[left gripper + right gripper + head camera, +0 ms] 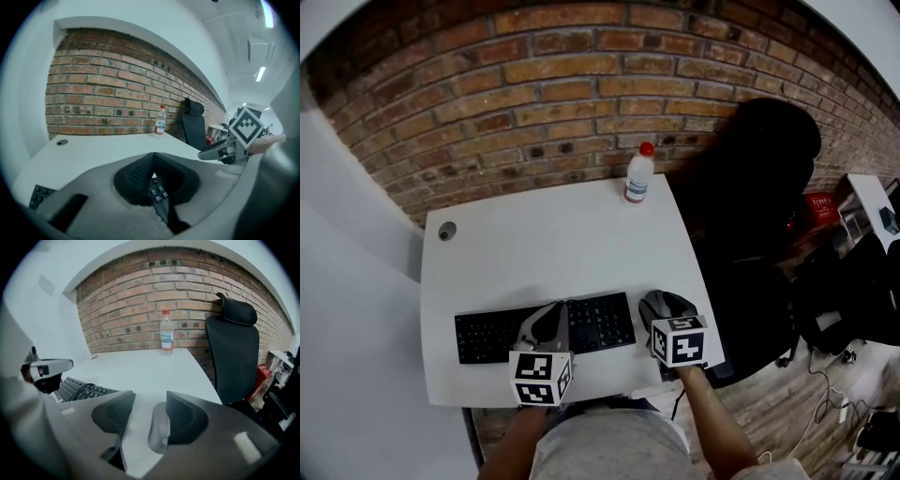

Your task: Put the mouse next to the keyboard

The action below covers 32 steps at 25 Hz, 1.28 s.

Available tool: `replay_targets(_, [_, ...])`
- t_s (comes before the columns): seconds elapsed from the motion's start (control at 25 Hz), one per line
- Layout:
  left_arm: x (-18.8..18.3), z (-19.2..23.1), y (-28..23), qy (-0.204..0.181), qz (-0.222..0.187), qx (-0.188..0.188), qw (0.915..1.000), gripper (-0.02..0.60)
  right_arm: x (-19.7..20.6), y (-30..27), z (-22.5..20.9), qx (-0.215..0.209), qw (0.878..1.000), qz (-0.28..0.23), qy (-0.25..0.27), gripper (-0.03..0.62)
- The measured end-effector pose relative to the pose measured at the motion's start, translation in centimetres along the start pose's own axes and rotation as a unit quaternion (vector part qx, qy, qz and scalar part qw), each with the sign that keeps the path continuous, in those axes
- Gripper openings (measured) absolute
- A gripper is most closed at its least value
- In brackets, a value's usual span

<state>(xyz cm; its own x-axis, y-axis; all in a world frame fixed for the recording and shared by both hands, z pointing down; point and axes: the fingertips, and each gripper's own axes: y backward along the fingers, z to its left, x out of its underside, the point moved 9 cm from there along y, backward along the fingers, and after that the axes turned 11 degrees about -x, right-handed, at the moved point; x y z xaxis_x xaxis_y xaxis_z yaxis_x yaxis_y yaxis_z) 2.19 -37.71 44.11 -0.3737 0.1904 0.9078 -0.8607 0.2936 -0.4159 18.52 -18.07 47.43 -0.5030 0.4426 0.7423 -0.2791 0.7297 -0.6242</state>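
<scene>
A black keyboard [487,336] lies along the front of the white desk [553,244]. Just right of it sits a dark grey mouse [661,302]. My right gripper [671,315] is over the mouse. In the right gripper view its jaws [149,411] stand open around the mouse [158,427], which lies against the right pad, with bare table between it and the left pad. My left gripper [551,317] hovers over the keyboard's middle, shut with nothing in it. Keyboard keys [157,190] show below its tips [153,161].
A clear bottle with a red cap [638,173] stands at the desk's far edge by the brick wall. A black office chair [759,187] is close to the desk's right side. A cable grommet [446,231] sits at the far left. The desk edge runs just right of the mouse.
</scene>
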Motion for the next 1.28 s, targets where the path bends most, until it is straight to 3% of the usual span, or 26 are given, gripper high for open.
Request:
replay_targets(0.32, [-1.5, 2.3, 3.0, 0.038, -0.03, -0.038, 0.9981, -0.006, -4.0, 1.7, 4.6, -0.06, 0.994, -0.071, 0.063, 0.173])
replay_targets(0.68, [-2.4, 4.2, 5.8, 0.039, -0.052, -0.072, 0.9953, -0.006, -6.8, 3.5, 9.3, -0.122, 0.977, -0.133, 0.116, 0.106])
replay_targets(0.84, [-2.1, 4.6, 6.3, 0.041, -0.05, -0.079, 0.9947, -0.006, -6.9, 3.7, 10.2, -0.136, 0.973, -0.145, 0.122, 0.011])
replay_targets(1.28, [-1.9, 4.2, 6.2, 0.04, -0.047, -0.076, 0.9952, -0.006, -6.5, 3.6, 10.2, -0.146, 0.973, -0.138, 0.115, 0.011])
